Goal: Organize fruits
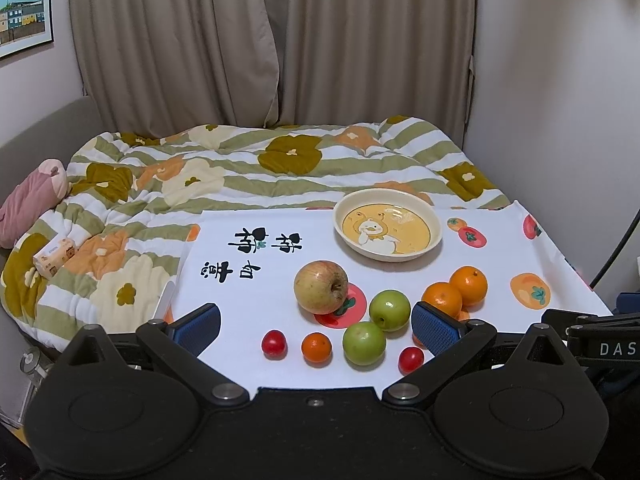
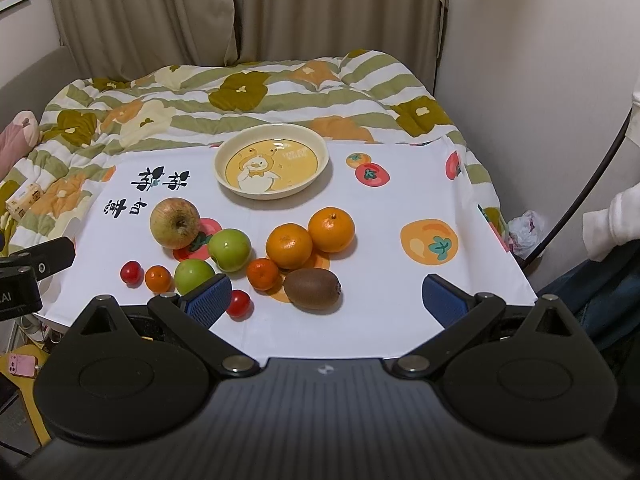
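The white letters "DAS" stand on a black device (image 1: 604, 346) at the right edge of the left wrist view. In the right wrist view, the letters "AI" show on a black device (image 2: 18, 296) at the left edge. Black brush characters (image 2: 150, 190) are printed on the white cloth (image 2: 380, 248), upside down and not legible. Small print on the plate (image 2: 272, 162) is too faint to read.

Black gripper (image 2: 326, 294) frames — blue ribbed pads (image 2: 210, 294).
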Tool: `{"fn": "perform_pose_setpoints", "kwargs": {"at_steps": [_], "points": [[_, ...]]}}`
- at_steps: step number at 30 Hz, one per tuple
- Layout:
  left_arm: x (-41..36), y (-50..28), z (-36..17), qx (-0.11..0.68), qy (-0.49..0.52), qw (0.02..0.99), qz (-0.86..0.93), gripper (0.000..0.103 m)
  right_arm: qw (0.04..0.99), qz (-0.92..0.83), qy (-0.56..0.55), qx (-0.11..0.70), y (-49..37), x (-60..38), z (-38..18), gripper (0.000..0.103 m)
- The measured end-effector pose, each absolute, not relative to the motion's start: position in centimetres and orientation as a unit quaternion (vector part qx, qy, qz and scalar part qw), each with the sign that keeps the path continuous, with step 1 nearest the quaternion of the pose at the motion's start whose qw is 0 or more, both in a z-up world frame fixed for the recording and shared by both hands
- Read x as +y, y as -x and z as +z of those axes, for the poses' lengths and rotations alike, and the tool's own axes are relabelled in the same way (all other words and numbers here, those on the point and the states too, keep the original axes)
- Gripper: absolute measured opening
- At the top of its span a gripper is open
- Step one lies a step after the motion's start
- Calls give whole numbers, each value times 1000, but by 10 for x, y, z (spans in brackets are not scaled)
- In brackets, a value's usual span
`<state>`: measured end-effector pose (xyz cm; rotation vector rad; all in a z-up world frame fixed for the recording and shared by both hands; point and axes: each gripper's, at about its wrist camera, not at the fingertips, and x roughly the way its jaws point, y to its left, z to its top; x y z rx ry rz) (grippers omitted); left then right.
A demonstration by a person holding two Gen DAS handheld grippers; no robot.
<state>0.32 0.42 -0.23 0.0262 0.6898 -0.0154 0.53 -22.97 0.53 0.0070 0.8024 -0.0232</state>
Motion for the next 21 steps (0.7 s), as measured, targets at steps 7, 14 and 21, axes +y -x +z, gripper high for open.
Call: {"fn": "perform_pose_setpoints", "kwargs": {"at_steps": [7, 14, 21], "points": [[3, -4, -2, 338, -13, 941, -7, 103, 920, -13, -4, 392, -6, -230, 5, 103], [3, -4, -2, 339, -14, 941, -6, 103, 919, -12, -6, 394, -10, -229, 1, 103], [3, -4, -2, 339, -14, 941, -7, 103, 919, -12, -6, 394, -10, -229, 1, 103]]}}
